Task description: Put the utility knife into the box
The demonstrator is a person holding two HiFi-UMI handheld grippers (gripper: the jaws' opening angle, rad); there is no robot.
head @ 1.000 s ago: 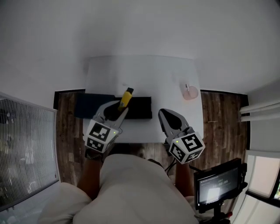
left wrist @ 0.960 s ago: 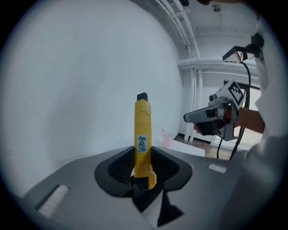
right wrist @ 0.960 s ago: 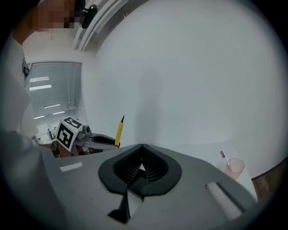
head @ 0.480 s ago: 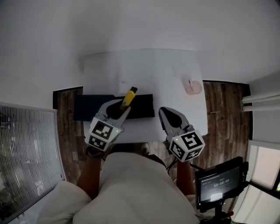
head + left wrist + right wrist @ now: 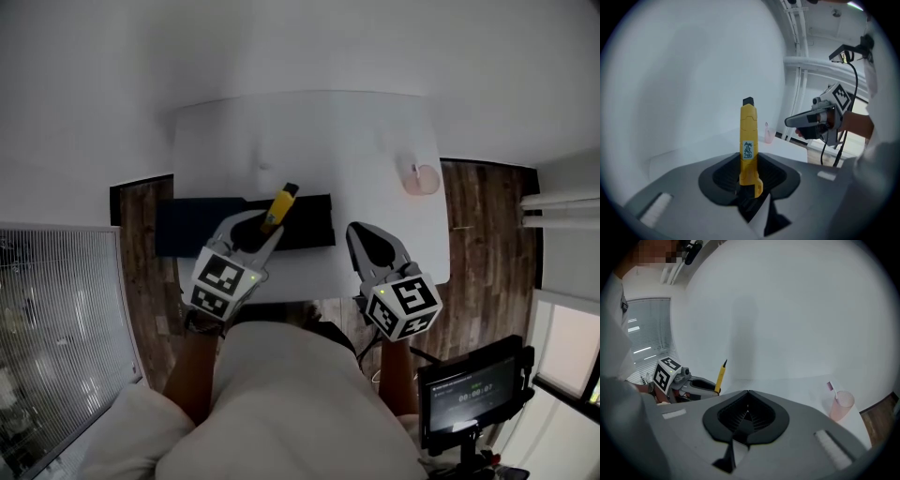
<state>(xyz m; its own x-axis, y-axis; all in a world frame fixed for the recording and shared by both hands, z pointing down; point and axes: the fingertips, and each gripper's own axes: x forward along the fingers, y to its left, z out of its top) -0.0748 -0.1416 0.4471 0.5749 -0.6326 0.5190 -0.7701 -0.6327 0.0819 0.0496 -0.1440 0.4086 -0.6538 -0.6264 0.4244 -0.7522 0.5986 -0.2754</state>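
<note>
A yellow utility knife [image 5: 278, 204] with a black tip sticks out forward and up from my left gripper [image 5: 266, 228], which is shut on its lower end. In the left gripper view the knife [image 5: 748, 140] stands between the pads of the left gripper [image 5: 749, 183]. A long dark box [image 5: 309, 223] lies along the near edge of the white table [image 5: 309, 141], right under the knife. My right gripper [image 5: 363, 240] hovers to the right of the box, over the table's near edge. In its own view, the right gripper [image 5: 747, 393] is shut with nothing in it.
A pink cup [image 5: 424, 178] with a toothbrush stands at the table's right edge, also visible as the cup [image 5: 842, 404] in the right gripper view. Wooden floor [image 5: 487, 244] flanks the table. A small screen on a stand [image 5: 469, 394] is at lower right.
Both grippers have sunk a little together, the knife still in the left one. The table and box sit slightly higher in the head view.
</note>
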